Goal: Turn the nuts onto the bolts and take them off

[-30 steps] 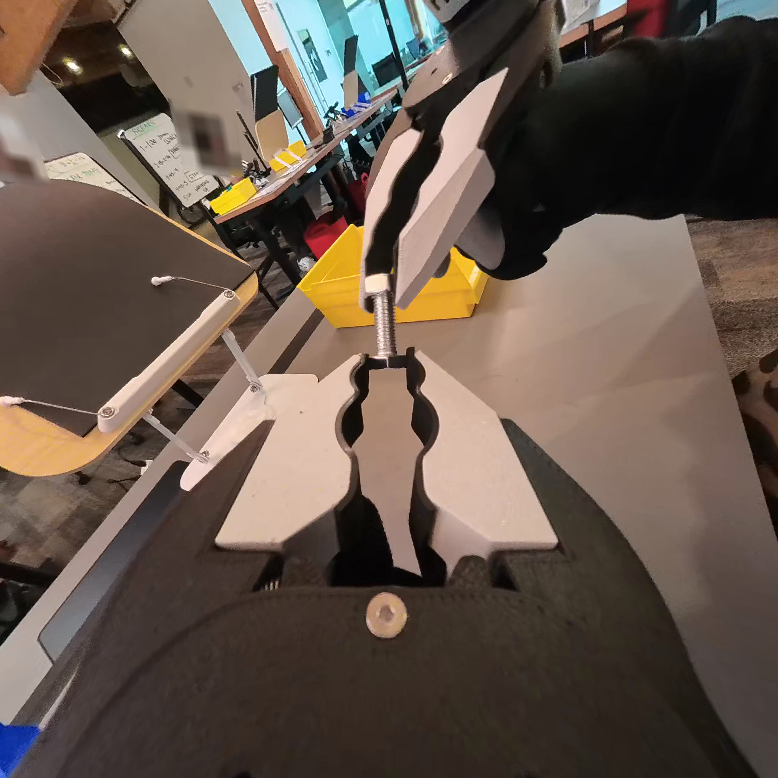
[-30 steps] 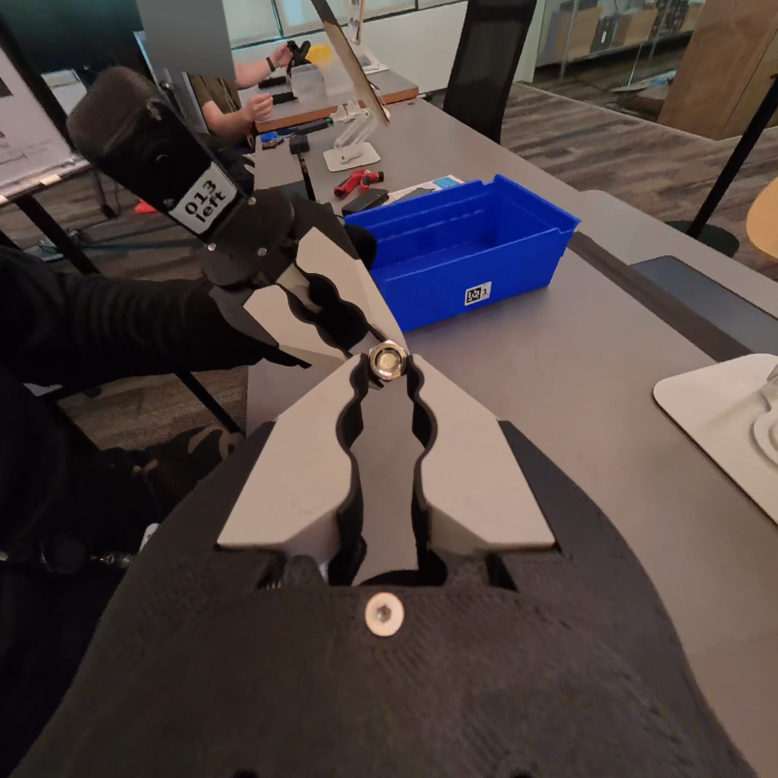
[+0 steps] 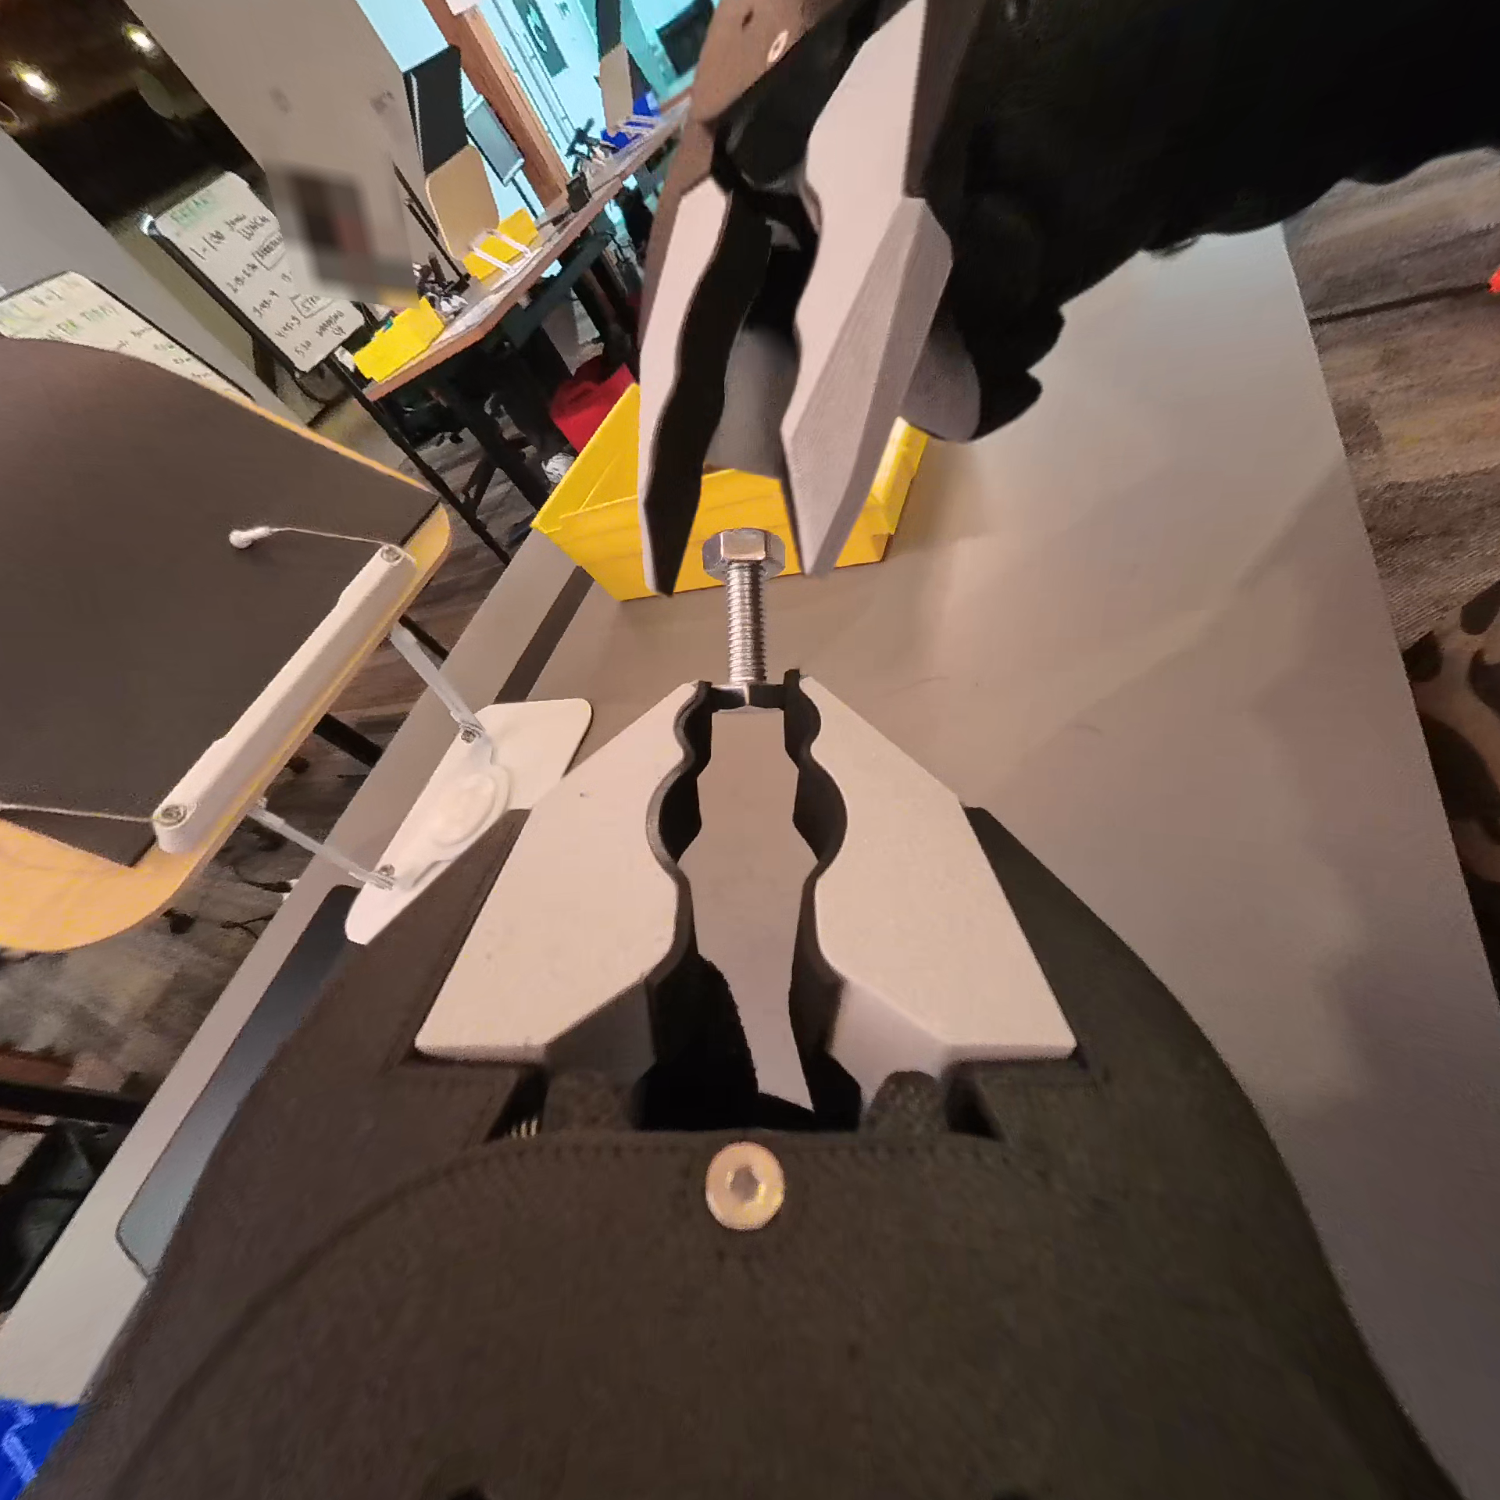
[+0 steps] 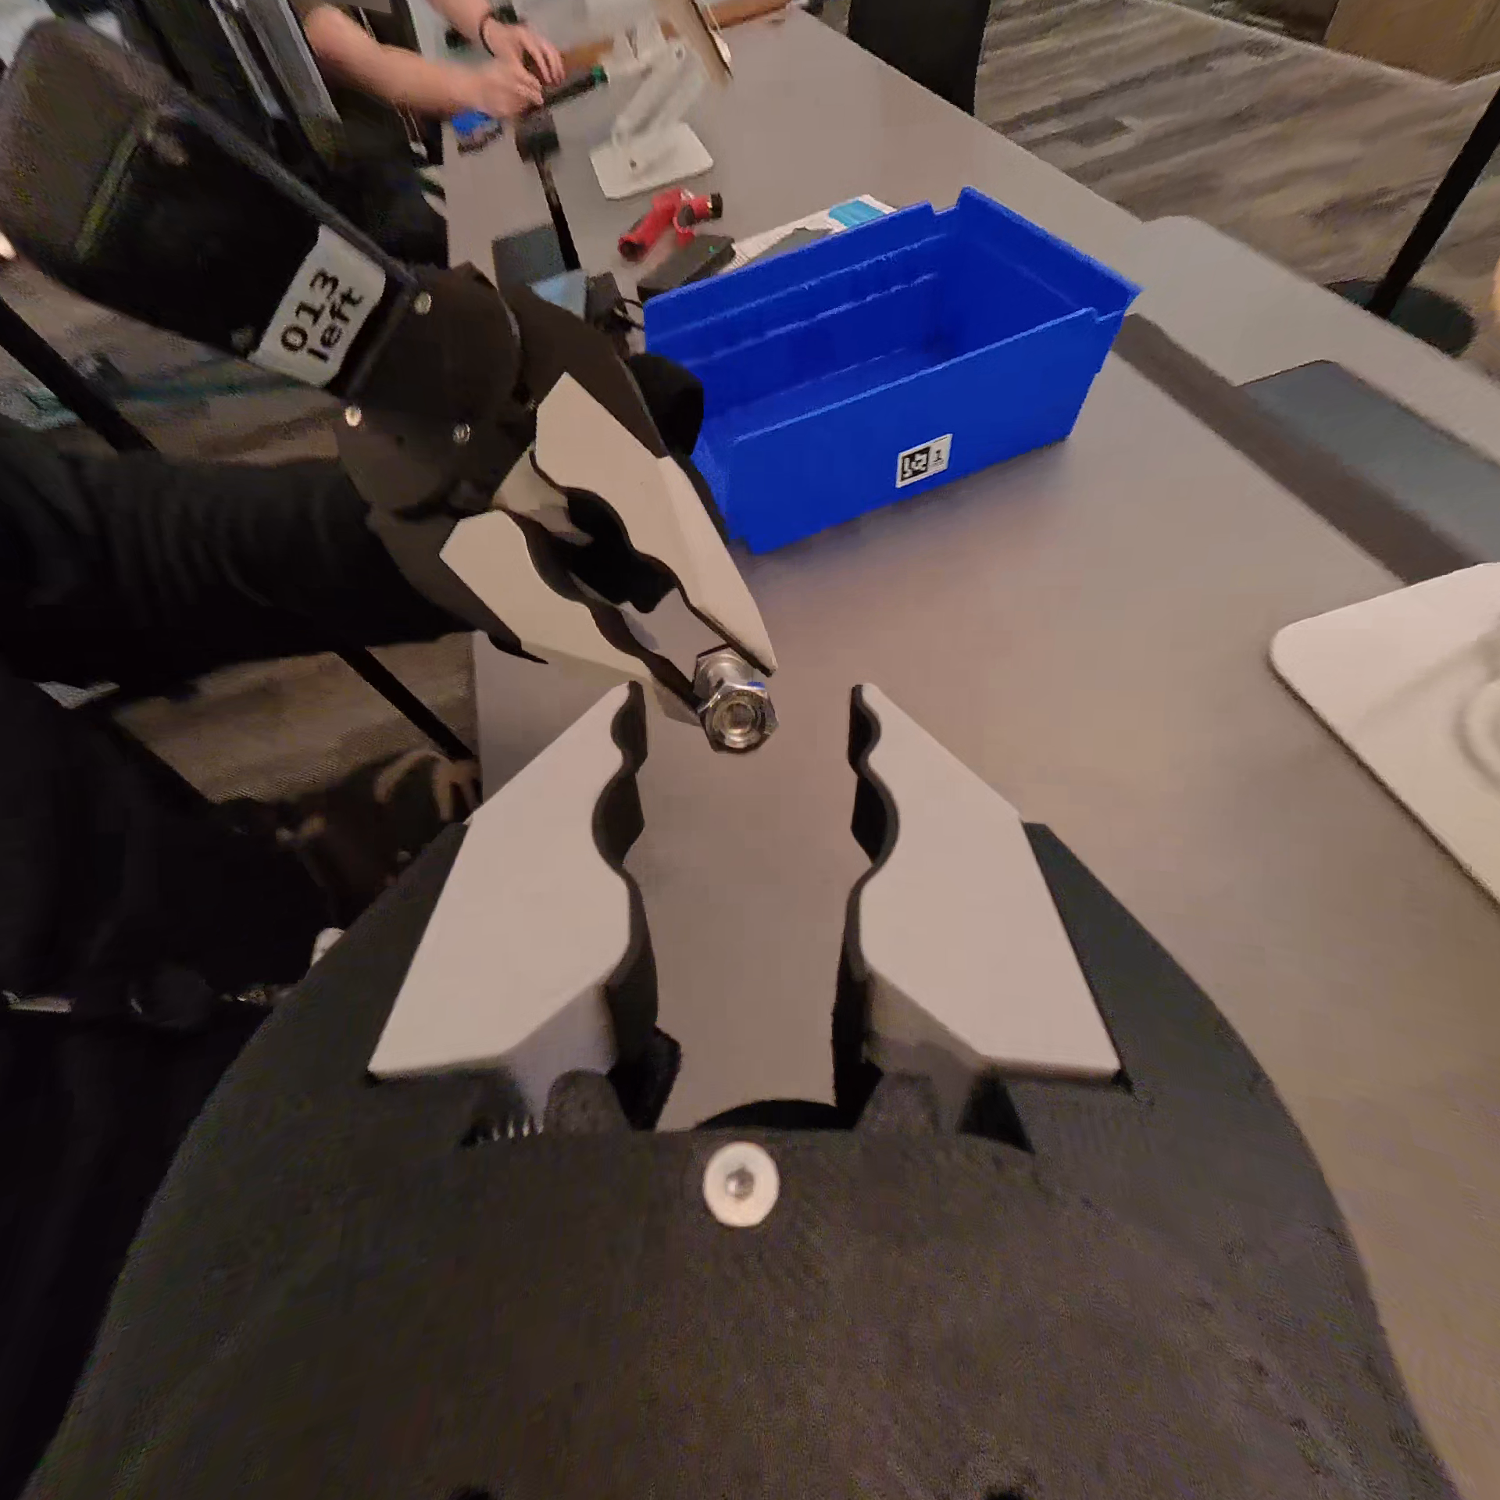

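Bolt (image 3: 745, 633) stands head-down, pinched in the left tool (image 3: 748, 696) so its nut (image 3: 740, 550) at 12 o'clock meets the right tool (image 4: 747, 714), spread wide and empty around it.

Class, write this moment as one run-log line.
left gripper: shut on bolt | right gripper: open, off nut | nut: on bolt end | bins: yellow, blue on table
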### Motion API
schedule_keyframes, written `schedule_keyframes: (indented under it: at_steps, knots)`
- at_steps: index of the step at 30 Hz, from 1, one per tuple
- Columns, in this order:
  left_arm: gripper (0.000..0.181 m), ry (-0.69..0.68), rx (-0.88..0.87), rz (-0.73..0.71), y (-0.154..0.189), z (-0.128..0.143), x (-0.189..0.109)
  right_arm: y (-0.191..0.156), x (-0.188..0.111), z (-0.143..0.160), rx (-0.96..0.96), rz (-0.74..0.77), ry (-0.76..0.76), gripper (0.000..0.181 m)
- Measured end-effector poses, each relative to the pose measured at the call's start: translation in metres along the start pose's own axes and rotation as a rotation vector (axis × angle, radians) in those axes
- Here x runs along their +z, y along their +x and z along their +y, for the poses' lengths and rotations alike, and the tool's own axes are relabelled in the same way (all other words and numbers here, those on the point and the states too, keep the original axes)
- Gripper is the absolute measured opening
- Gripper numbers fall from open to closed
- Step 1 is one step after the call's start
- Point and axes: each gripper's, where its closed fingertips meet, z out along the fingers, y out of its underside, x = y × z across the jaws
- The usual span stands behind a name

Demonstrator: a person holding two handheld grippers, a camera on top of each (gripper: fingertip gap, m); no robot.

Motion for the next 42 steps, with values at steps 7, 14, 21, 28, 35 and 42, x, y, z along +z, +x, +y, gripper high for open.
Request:
schedule_keyframes:
  at_steps: [7,14,21,28,35,42]
  knots:
    - [0.015,-0.008,0.026,0.008,0.004,-0.004,0.0,-0.008,0.003,0.0,-0.107,-0.032,-0.017,0.017]
    - [0.016,0.002,-0.082,0.133,0.017,-0.001,0.002,-0.012,0.002,0.015,-0.72,0.077,-0.257,0.016]
    - [0.015,0.032,-0.193,0.156,0.015,0.005,0.003,-0.002,0.007,0.017,-1.414,0.306,-0.514,0.026]
    - [0.016,0.02,-0.054,0.006,-0.002,0.001,-0.001,-0.004,-0.004,0.006,-0.421,0.119,-0.165,0.054]
    - [0.016,-0.005,0.035,-0.03,0.002,-0.003,0.002,-0.002,-0.008,0.003,0.109,-0.073,0.055,0.023]
    - [0.016,0.002,-0.022,0.031,0.007,-0.004,0.003,-0.008,-0.006,0.008,-0.263,-0.021,-0.078,0.016]
